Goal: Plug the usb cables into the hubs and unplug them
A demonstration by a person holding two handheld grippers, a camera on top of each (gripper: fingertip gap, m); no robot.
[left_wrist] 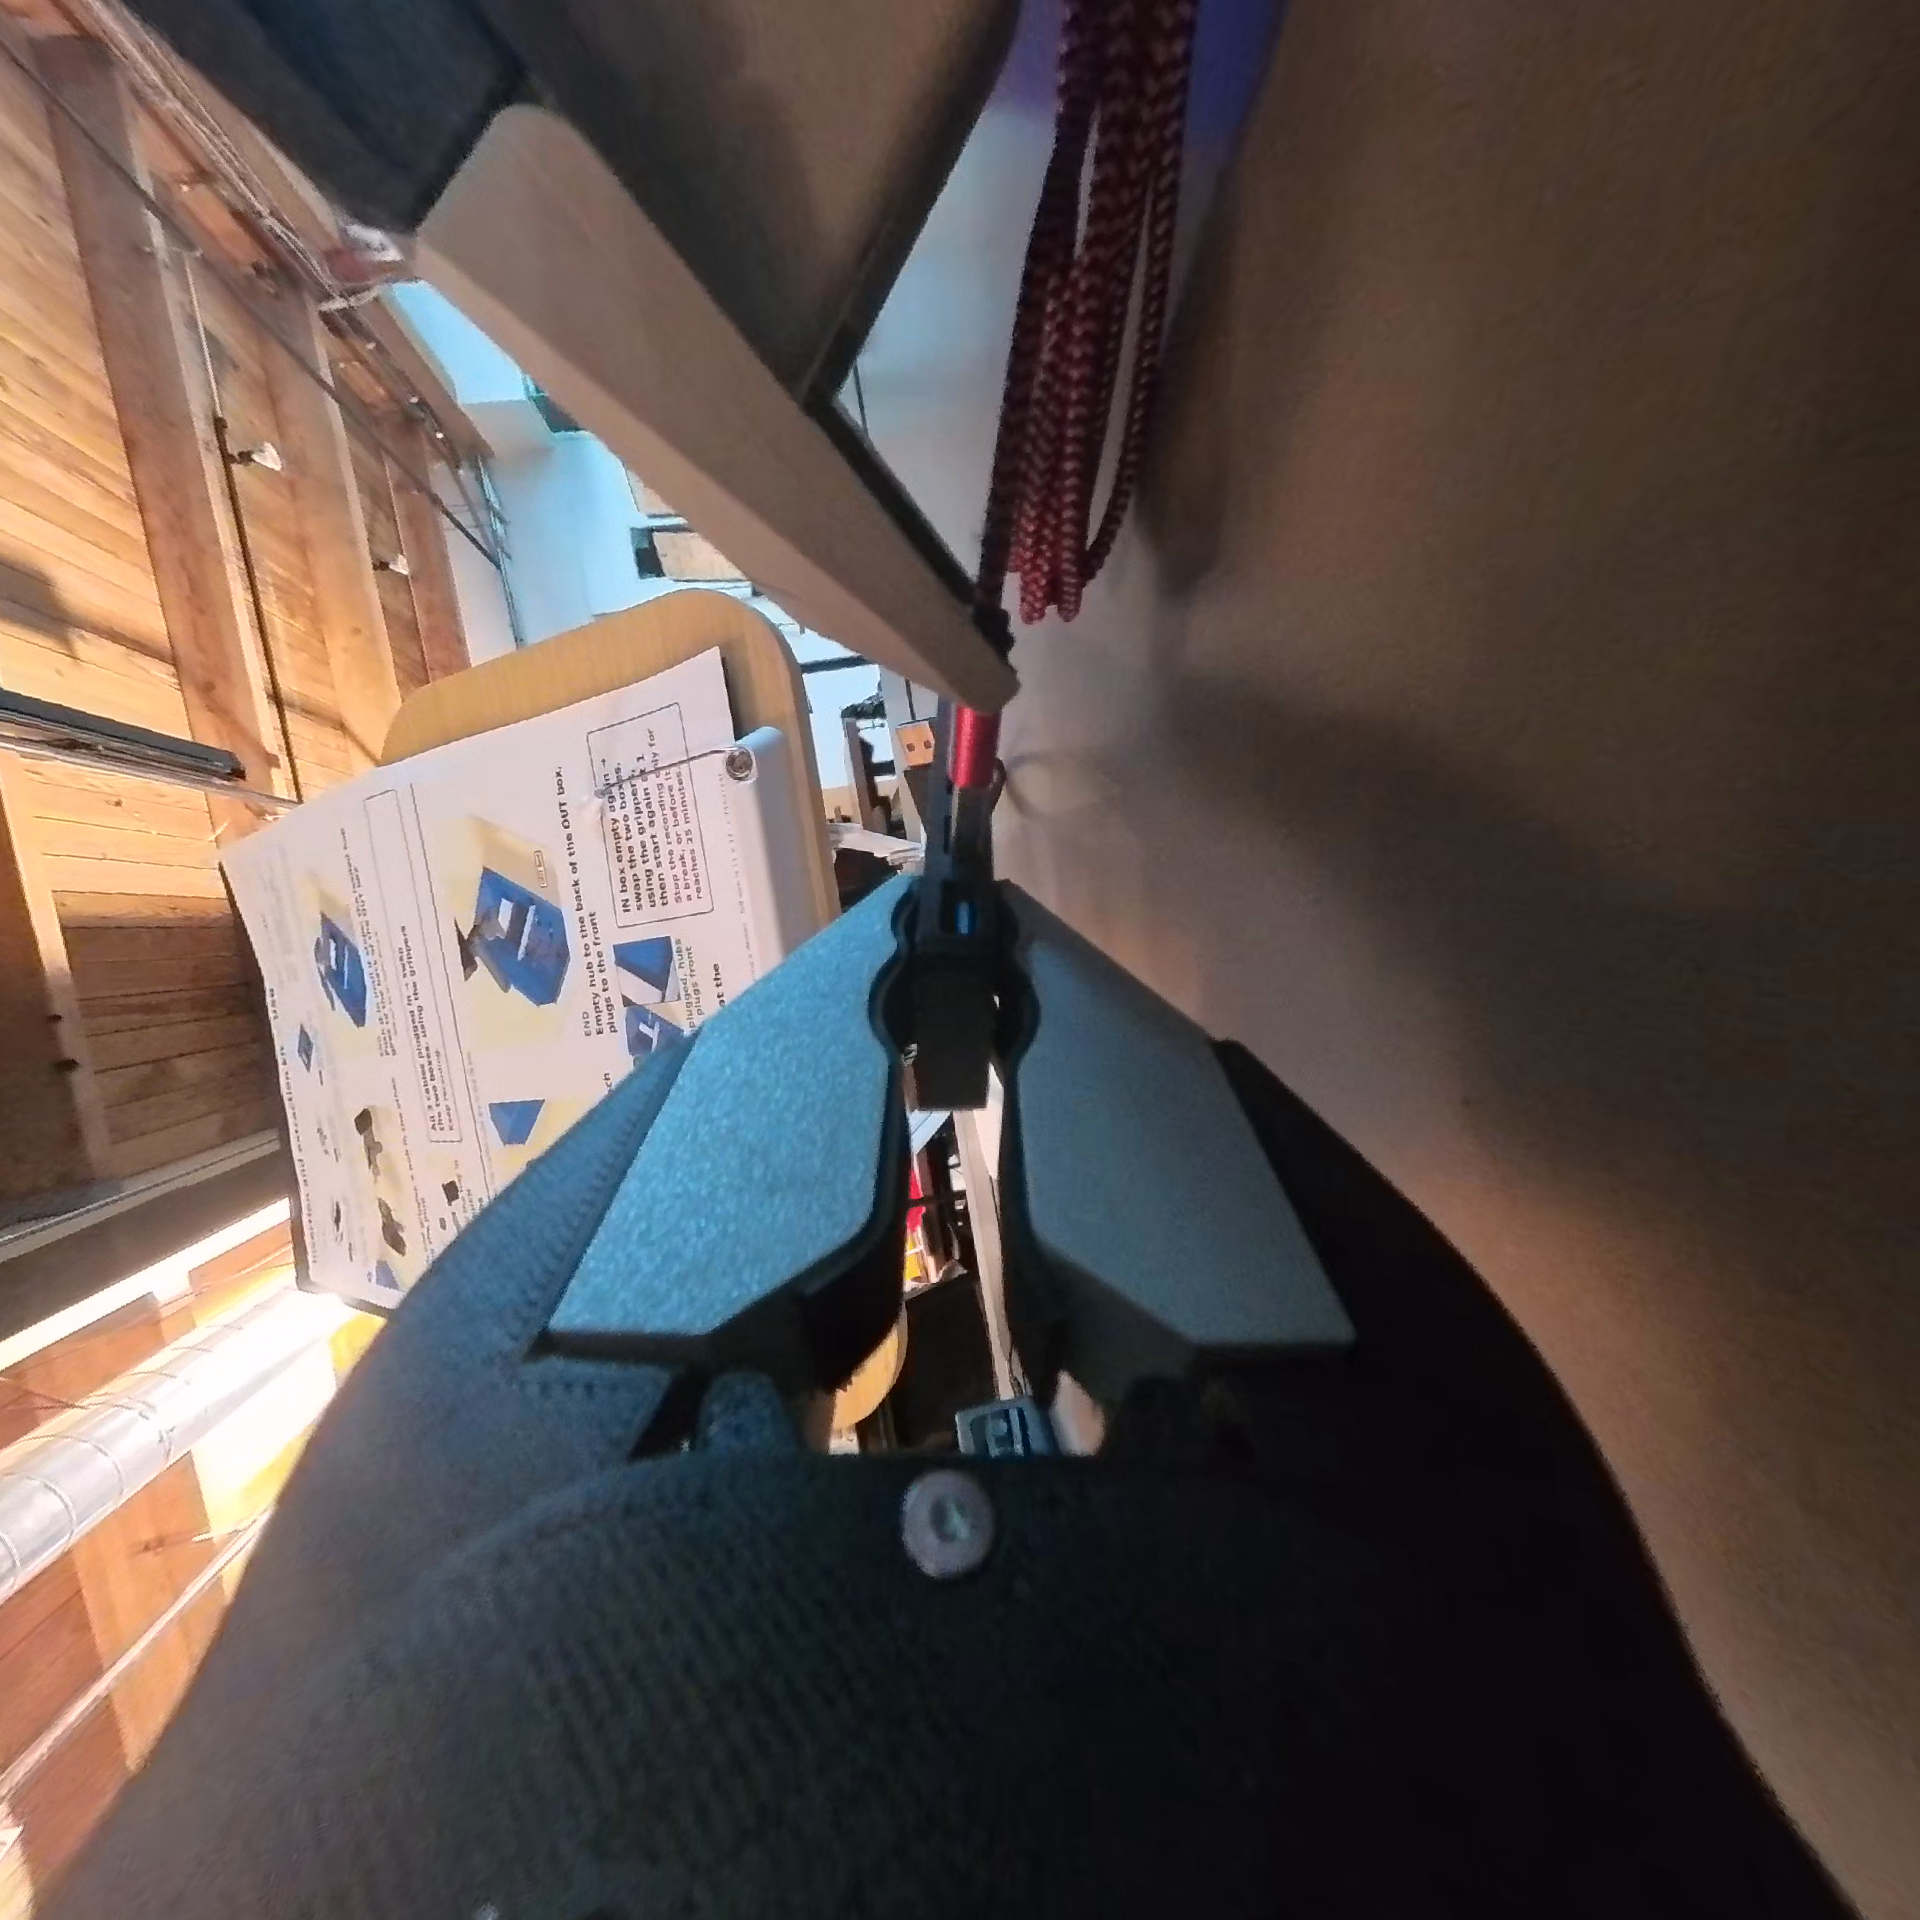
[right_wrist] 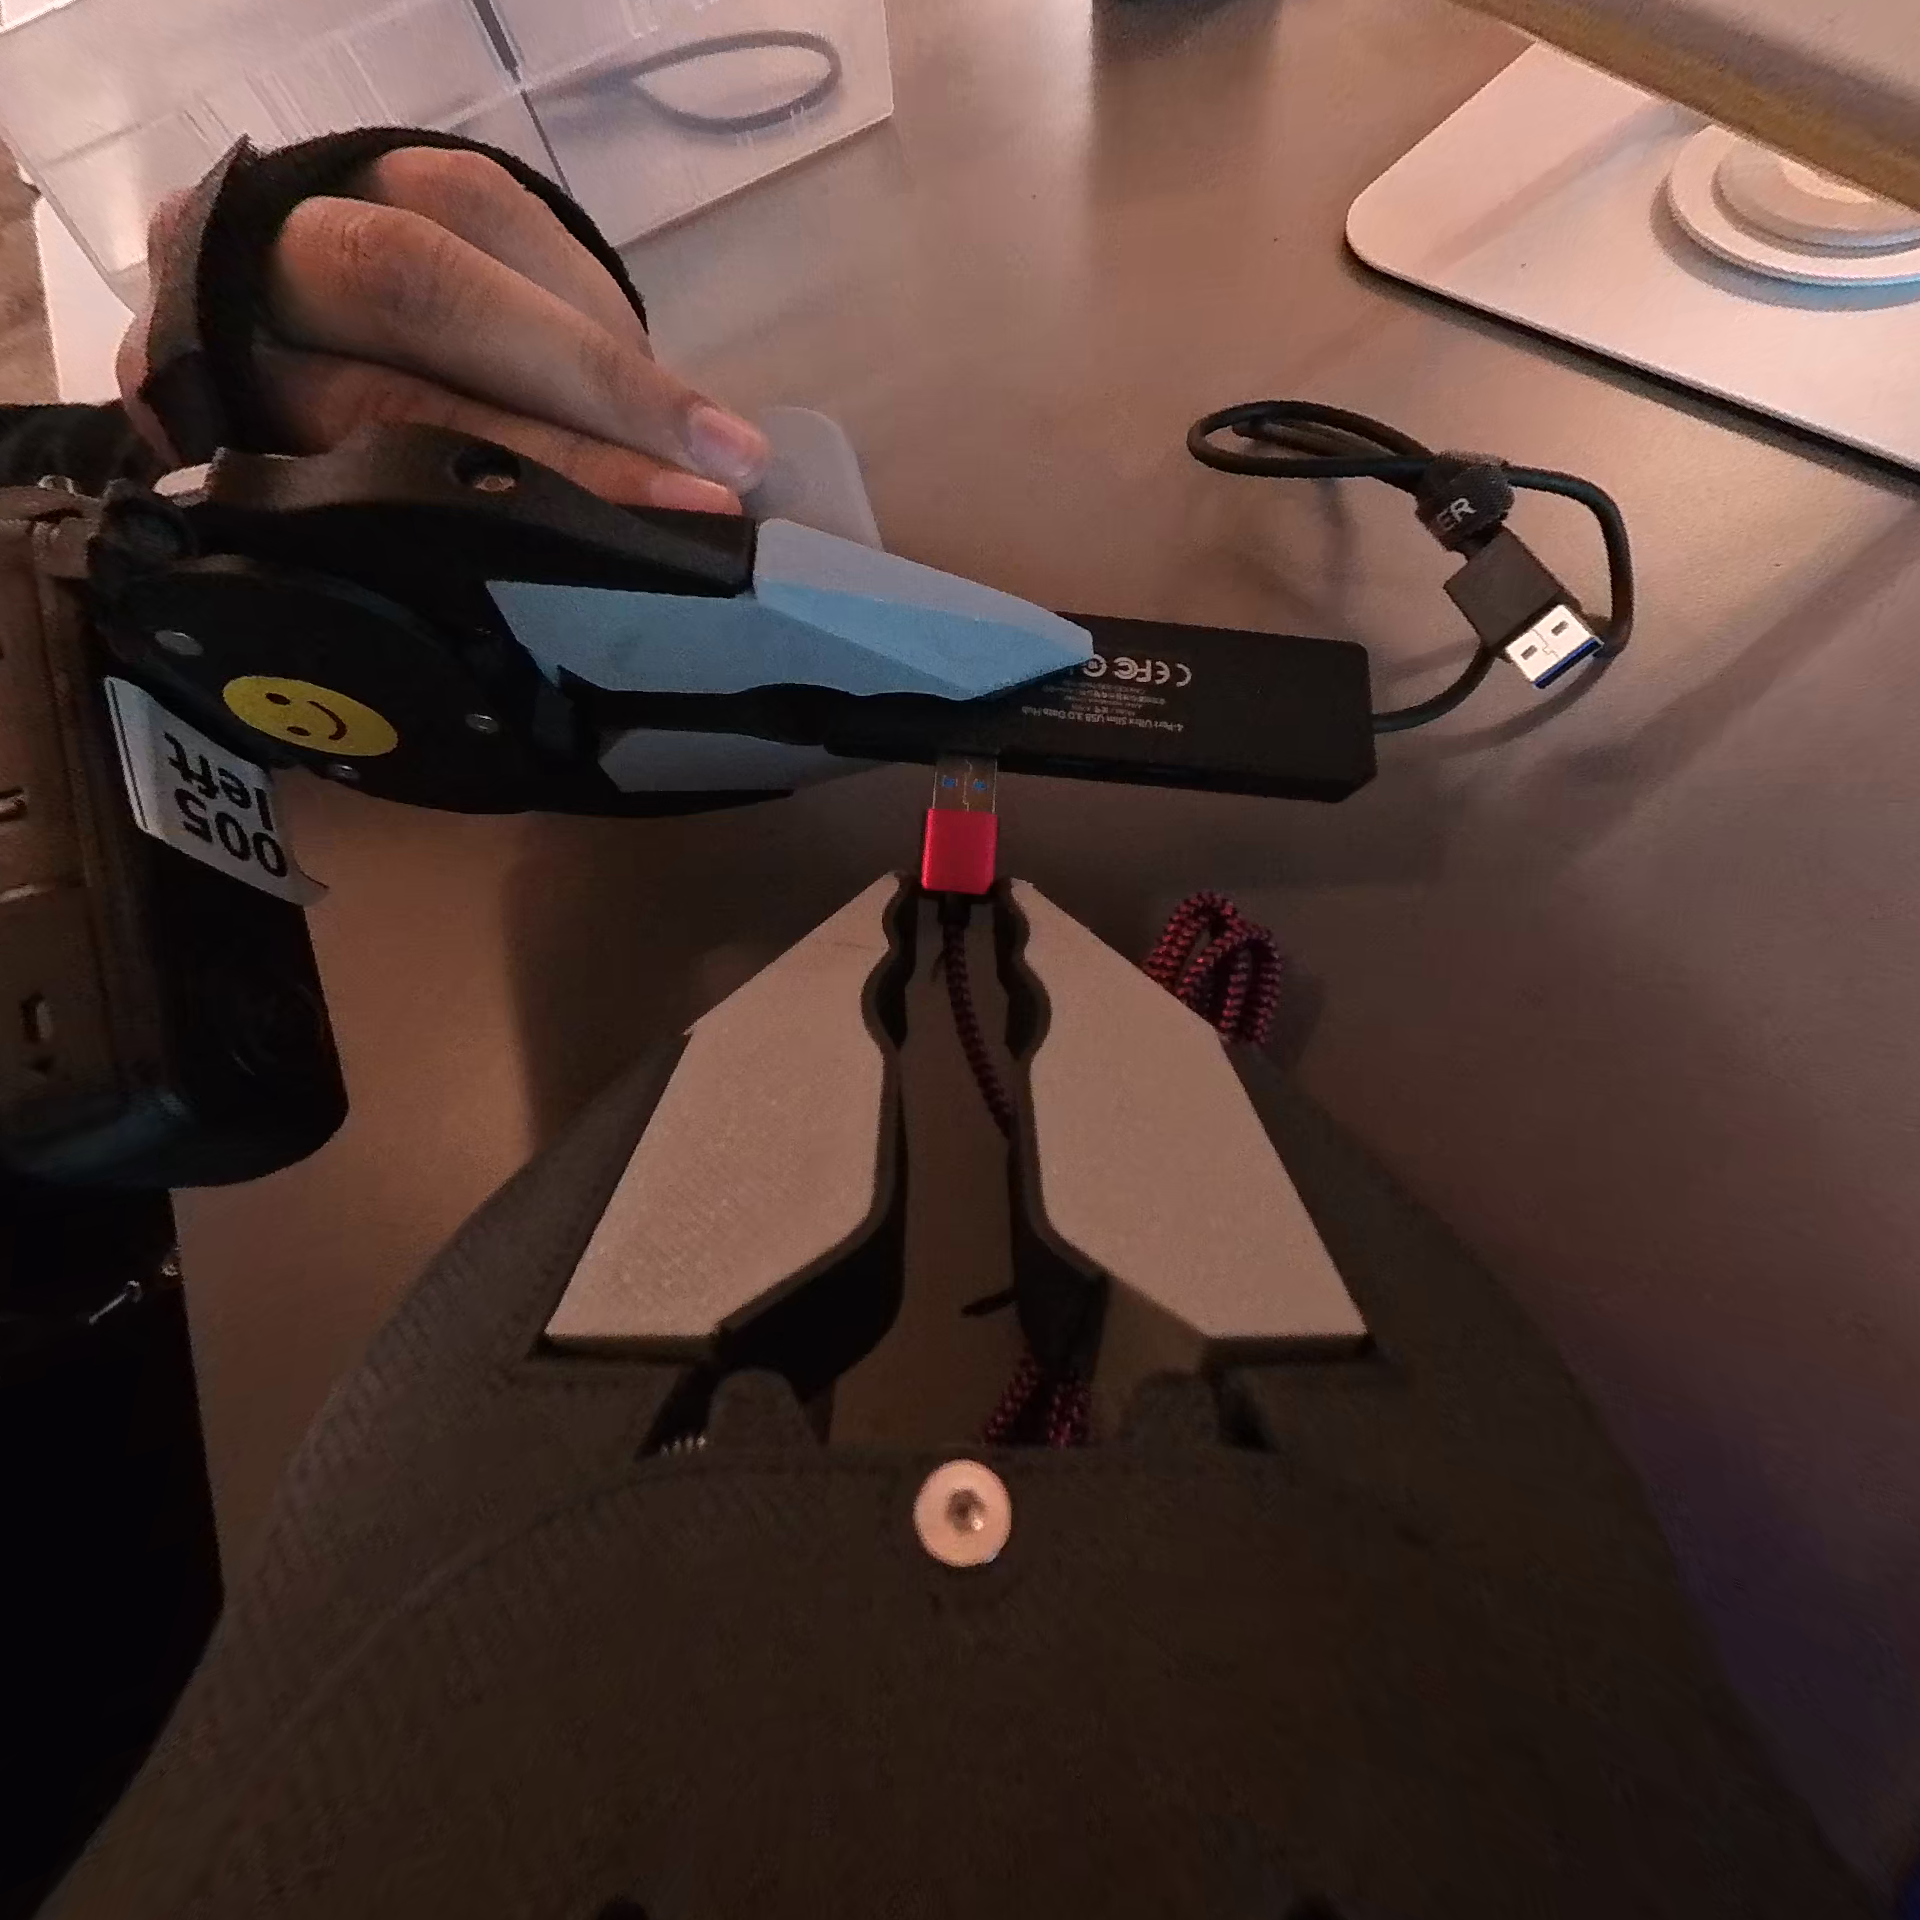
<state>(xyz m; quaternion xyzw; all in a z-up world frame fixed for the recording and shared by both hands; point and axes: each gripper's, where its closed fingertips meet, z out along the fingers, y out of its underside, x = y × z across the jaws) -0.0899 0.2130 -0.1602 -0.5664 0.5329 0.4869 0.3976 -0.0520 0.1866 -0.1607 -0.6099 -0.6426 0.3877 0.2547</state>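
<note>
Black slim USB hub [right_wrist: 1195,691] — horizontal, frame centre, raised above desk, own black cable looped upper right. Red-shelled plug [right_wrist: 961,847] of red-black braided cable [right_wrist: 971,1023] — metal tip entering hub's lower edge.

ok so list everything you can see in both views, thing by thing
usb hub: one, black, held off the table in the left gripper, its own black cable looped on the table behind
red usb plug: one, metal tip at a port on the hub's edge, held by the right gripper
braided cable: one, red and black, trailing from the plug
table: one, grey-brown
monitor stand: one, white, far right
clear box: one, far left
instruction sheet: one, white, in the left wrist view
left gripper: blue fingers, shut on the hub
right gripper: grey fingers, shut on the plug
hand: one, on the left gripper
</note>
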